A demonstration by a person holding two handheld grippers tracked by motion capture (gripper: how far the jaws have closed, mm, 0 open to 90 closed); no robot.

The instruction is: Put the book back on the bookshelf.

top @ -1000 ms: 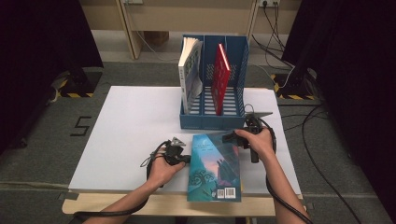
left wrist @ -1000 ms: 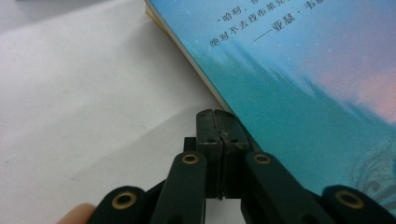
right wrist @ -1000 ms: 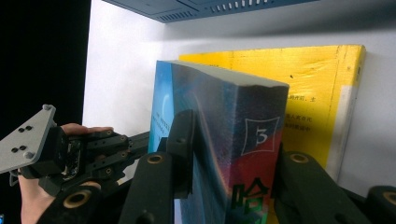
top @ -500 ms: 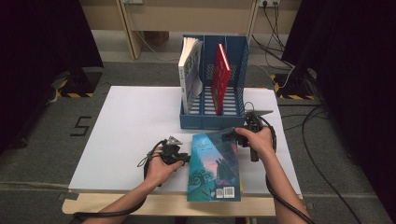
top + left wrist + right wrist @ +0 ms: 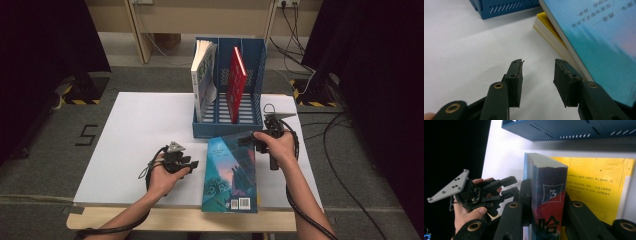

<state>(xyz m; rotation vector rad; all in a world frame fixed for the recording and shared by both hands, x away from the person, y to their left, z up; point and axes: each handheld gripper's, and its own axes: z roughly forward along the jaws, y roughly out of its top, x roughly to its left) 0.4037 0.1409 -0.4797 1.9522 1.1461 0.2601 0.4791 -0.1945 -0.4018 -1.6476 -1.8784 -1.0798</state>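
Note:
A teal-covered book (image 5: 230, 175) lies at the table's front, just before the blue file rack (image 5: 227, 127). My right gripper (image 5: 246, 141) is shut on its spine (image 5: 549, 195) at the far right corner; its jaws have just closed there, and that end is lifted. Under it lies a yellow book (image 5: 549, 27), also seen as yellow book (image 5: 594, 185). My left gripper (image 5: 192, 163) sits just left of the teal book (image 5: 599, 37). Its jaws have just been opening, and this left gripper (image 5: 537, 65) has nothing between its pads.
The rack holds a white book (image 5: 202, 80) in its left slot and a red book (image 5: 236, 82) leaning in the middle. The white table (image 5: 145, 130) stretches bare to the left. Cables trail off the right edge.
The left jaws have opened from shut and drawn slightly away from the book's left edge. The right hand has risen a little, tightening on the book's far corner.

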